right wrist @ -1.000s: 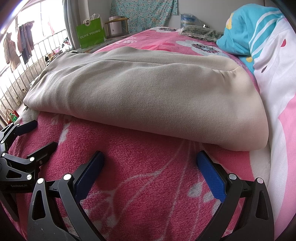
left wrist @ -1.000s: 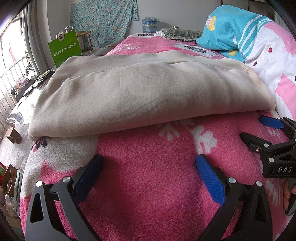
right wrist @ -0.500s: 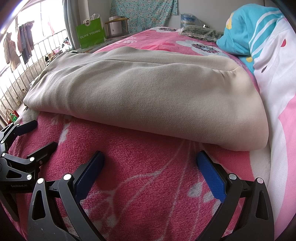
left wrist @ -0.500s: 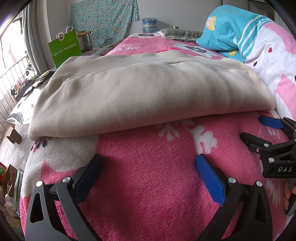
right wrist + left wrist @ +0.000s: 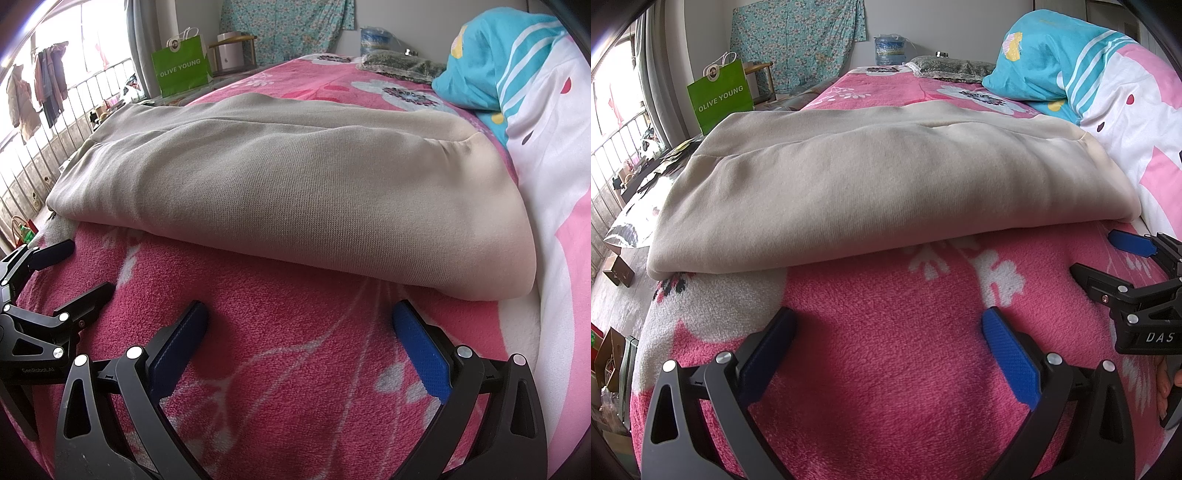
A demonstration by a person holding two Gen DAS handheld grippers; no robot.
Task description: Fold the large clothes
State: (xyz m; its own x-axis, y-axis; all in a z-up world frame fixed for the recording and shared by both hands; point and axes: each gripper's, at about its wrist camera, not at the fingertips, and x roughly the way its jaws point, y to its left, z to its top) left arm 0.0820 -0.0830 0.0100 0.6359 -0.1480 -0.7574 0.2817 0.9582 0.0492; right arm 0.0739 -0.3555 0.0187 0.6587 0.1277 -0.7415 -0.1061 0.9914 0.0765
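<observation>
Two open claws wait short of a folded garment

Both claws sit low over the pink blanket [image 5: 886, 369], side by side, aimed at the same near edge. The left claw [image 5: 886, 328] is spread wide and holds nothing, its blue pads [image 5: 1010, 358] hovering just above or brushing the fleece; contact cannot be told. The right claw [image 5: 299, 325] is just as wide and just as empty, with the left one showing at its left edge. That pairing looks chosen so each can take one end of the edge.

Just beyond lies the beige garment [image 5: 879, 184], thick and already doubled into a broad flat slab across the bed, its rounded fold facing the claws. It seems ready for one more fold or for a lift.

Past it, at the right, a blue-and-pink quilt [image 5: 1108, 92] crowds its far end. A green bag [image 5: 720, 98] stands beside the bed at the back left.
</observation>
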